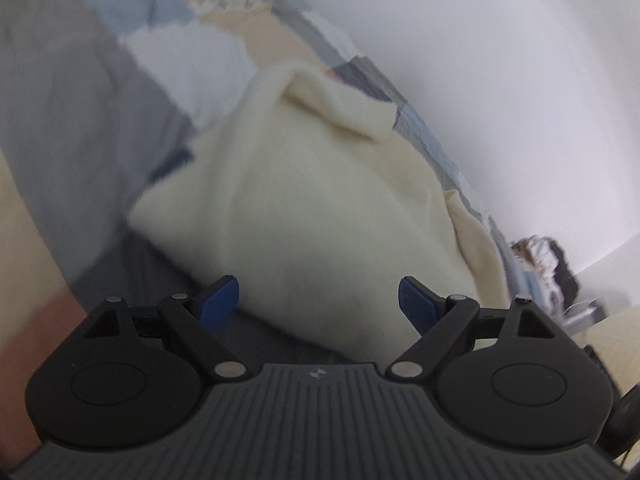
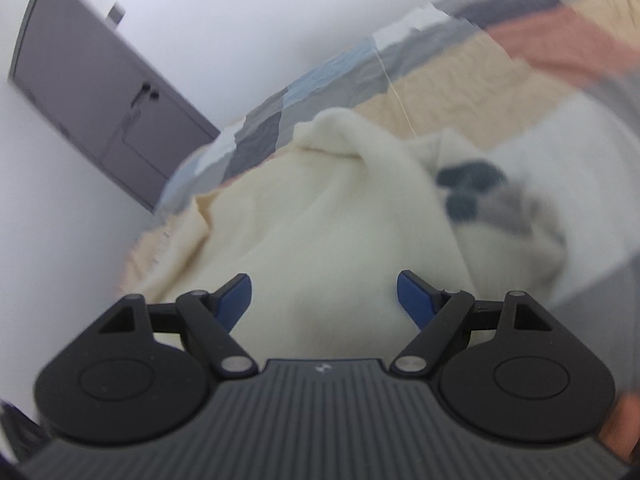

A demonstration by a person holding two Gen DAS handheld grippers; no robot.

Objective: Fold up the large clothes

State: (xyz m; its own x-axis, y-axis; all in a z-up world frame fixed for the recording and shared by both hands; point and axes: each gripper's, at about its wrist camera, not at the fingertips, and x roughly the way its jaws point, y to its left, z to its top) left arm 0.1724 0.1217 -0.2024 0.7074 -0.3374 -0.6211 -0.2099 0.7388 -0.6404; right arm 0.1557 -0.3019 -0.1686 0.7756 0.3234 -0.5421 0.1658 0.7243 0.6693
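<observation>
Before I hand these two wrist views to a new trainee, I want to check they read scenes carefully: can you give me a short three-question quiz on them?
1. True or false: the left gripper is clamped on the cream sweater.
2. Multiple choice: what does the sweater lie on? A) a bare wooden floor B) a patchwork quilt C) a metal rack
3. Fill in: in the right wrist view, the dark blue and grey motif on the sweater sits to the ____ of the right gripper.

Key: 1 false, both grippers are open with nothing between the fingers; 2 B; 3 right.
</observation>
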